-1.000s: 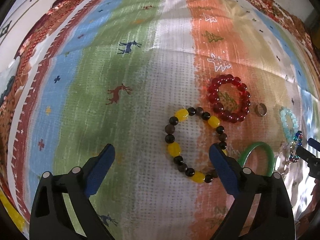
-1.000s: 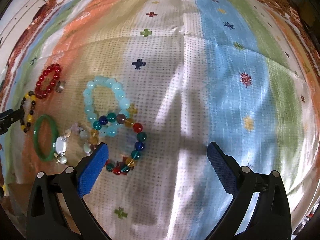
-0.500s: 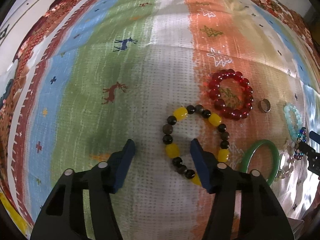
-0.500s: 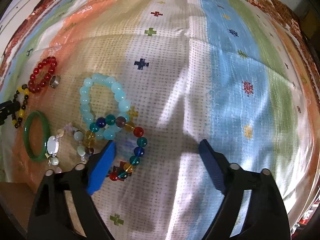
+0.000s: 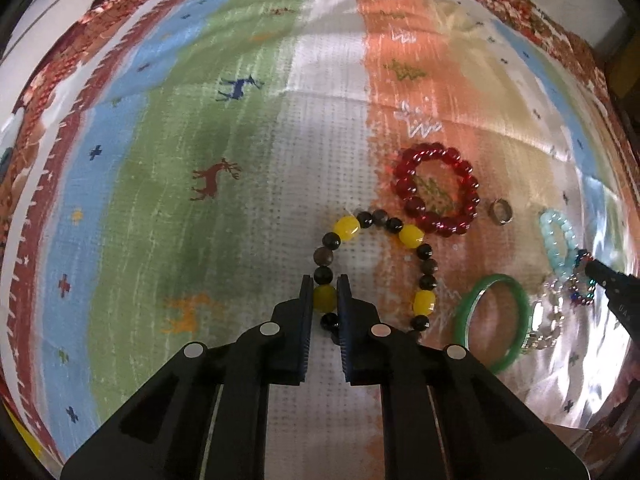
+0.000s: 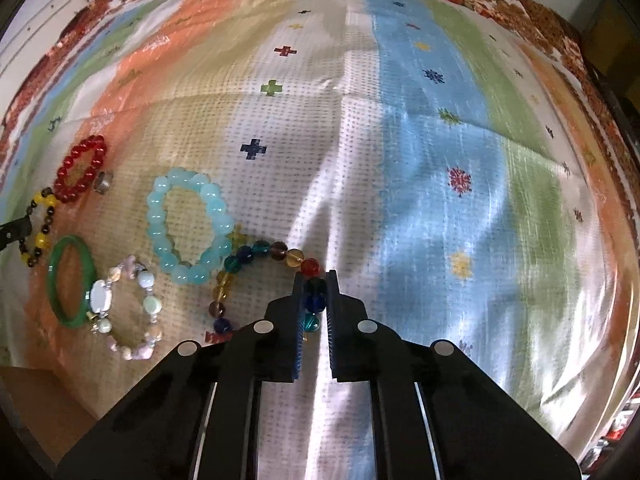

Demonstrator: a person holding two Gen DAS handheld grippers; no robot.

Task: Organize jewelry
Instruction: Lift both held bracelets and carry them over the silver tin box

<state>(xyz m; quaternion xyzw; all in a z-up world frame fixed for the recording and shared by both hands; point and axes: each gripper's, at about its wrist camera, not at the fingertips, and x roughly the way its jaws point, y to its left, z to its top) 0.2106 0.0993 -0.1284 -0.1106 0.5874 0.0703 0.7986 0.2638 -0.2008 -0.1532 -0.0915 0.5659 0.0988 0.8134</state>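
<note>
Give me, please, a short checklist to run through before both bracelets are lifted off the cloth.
1. Left gripper shut on the yellow-and-black bracelet, a yellow bead between its fingers: ok.
2. Right gripper shut on the multicolour bracelet: ok.
3. Yellow-and-black bracelet apart from the red bracelet: cannot tell, they look very close.
4. Multicolour bracelet free of the aqua bracelet: not ok, they overlap.
5. Green bangle outside both grips: ok.
</note>
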